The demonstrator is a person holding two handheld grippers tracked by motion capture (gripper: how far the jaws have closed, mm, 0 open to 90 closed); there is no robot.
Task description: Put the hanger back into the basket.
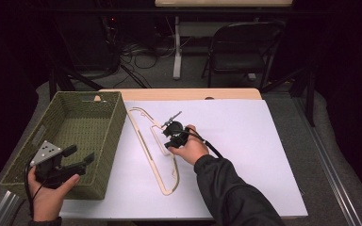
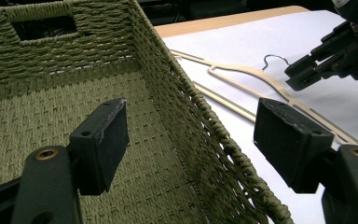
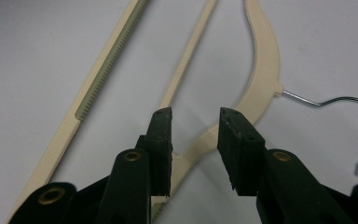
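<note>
Your left gripper [image 1: 82, 156] is black, with 2 blocky jaws, brass-ringed pivot screws and a grey three-cornered plate [image 1: 46, 152] dotted with holes. Your right gripper [image 1: 168, 141] is black too, trailing a black cable [image 1: 210, 145]. You wear a dark sleeve [image 1: 231, 190].

Basket [image 1: 66, 136]: olive green, woven all over in a regular basket-weave pattern, with a braided rim.

Hanger [image 1: 147, 141]: pale cream body; the lower bar carries a finely ribbed strip of the same cream (clearest in the right gripper view). Hook [image 3: 328, 101]: silver metal.

Sheet [image 1: 245, 155] covering the desk: plain white, unpatterned.

Desk [image 1: 179, 93]: light wood tone, seen at the far edge.

Left hand-held gripper [image 1: 82, 154]: black, with brass-coloured screw heads and a grey top plate dotted with small dark holes.

Right hand-held gripper [image 1: 169, 133]: black, cable black.

Sleeve [image 1: 231, 193]: black.

Chair [image 1: 245, 44]: black.

Floor [image 1: 160, 70]: grey.
</note>
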